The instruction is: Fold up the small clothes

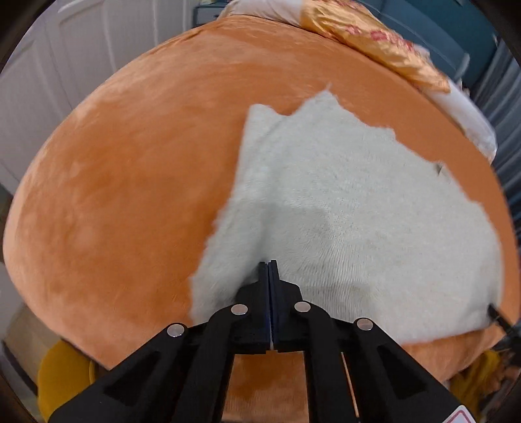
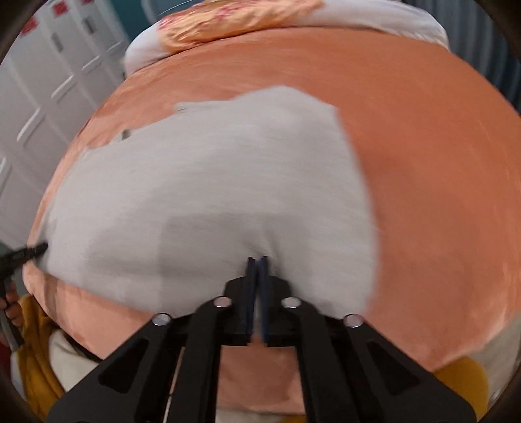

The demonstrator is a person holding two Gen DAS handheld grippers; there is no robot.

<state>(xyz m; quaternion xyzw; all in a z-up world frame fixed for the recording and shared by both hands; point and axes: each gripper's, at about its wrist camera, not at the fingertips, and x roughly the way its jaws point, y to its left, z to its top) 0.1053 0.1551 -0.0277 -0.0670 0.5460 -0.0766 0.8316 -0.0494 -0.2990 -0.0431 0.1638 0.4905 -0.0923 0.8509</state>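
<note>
A small white fleecy garment point(image 1: 342, 195) lies spread on an orange plush bed cover point(image 1: 130, 195). My left gripper point(image 1: 268, 264) is shut on the garment's near edge close to its left corner, and the cloth rises in a ridge to the tips. In the right wrist view the same garment point(image 2: 211, 179) fills the middle, and my right gripper point(image 2: 258, 260) is shut on its near edge towards the right side. The left gripper's tip point(image 2: 37, 250) shows at the garment's left edge in that view. The right gripper's tip point(image 1: 495, 312) shows at the garment's right edge in the left wrist view.
A gold patterned pillow point(image 1: 374, 42) on white bedding lies at the bed's far end, also in the right wrist view as the pillow point(image 2: 234, 19). White cupboard doors point(image 1: 65, 48) stand beyond the bed. Yellow cloth point(image 1: 62, 374) sits below the near edge. A hand point(image 2: 11, 309) holds the left gripper.
</note>
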